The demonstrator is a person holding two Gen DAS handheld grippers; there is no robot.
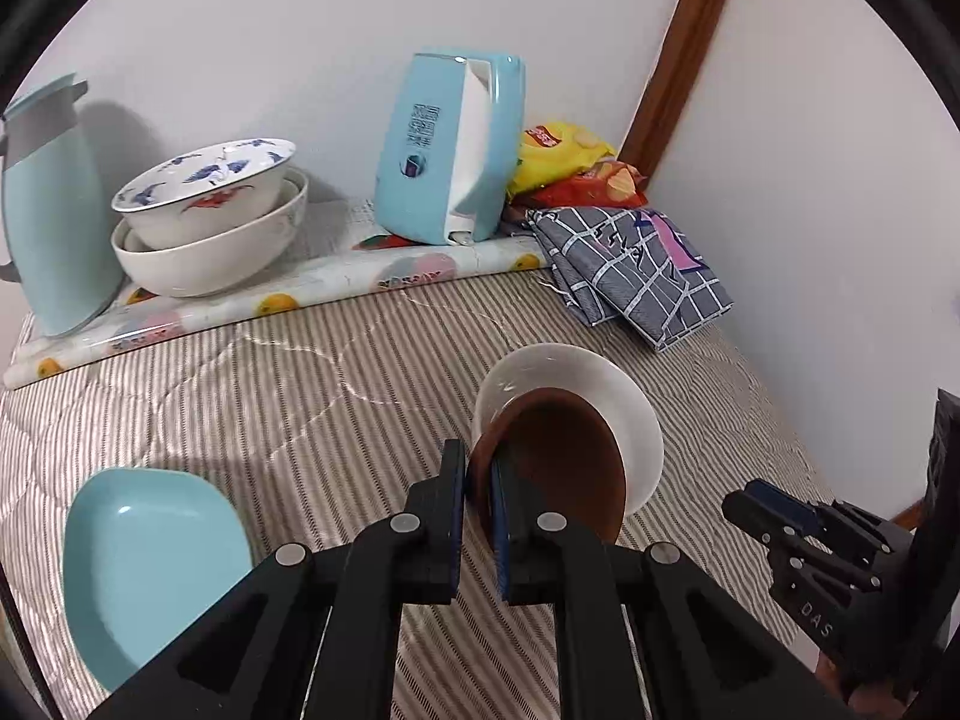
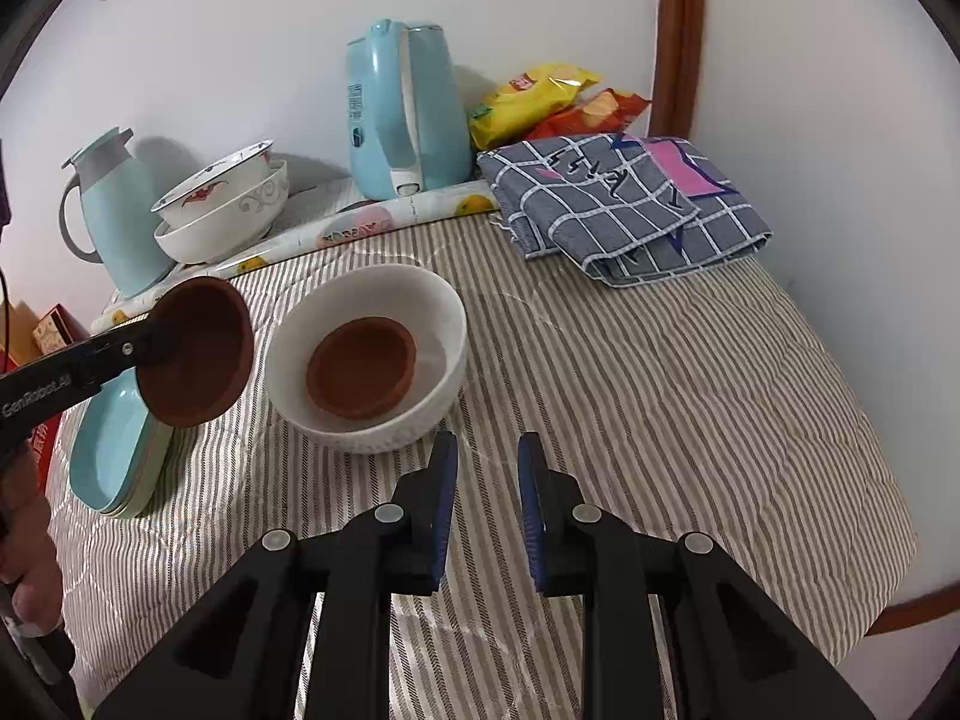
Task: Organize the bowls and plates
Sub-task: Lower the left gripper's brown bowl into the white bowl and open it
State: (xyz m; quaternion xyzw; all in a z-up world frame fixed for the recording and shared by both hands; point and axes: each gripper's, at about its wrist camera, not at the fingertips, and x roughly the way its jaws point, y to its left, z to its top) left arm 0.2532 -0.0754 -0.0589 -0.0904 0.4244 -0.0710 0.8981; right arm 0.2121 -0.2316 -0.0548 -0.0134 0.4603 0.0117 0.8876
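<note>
My left gripper (image 1: 478,474) is shut on the rim of a brown bowl (image 1: 564,462) and holds it tilted in the air, just left of a white bowl (image 2: 372,354) on the striped bedcover. The held brown bowl (image 2: 198,354) and left gripper (image 2: 135,348) also show in the right wrist view. A second brown bowl (image 2: 362,367) lies inside the white bowl. My right gripper (image 2: 487,468) is open and empty, just in front of the white bowl. Light blue plates (image 2: 111,450) are stacked at the left. Two nested patterned bowls (image 1: 210,210) stand at the back.
A blue thermos jug (image 1: 51,210), a blue kettle (image 1: 447,144), snack bags (image 1: 570,168) and a folded checked cloth (image 1: 630,270) line the back by the wall. A fruit-print mat (image 1: 288,294) lies under the back items. The bed's right edge (image 2: 888,480) drops off.
</note>
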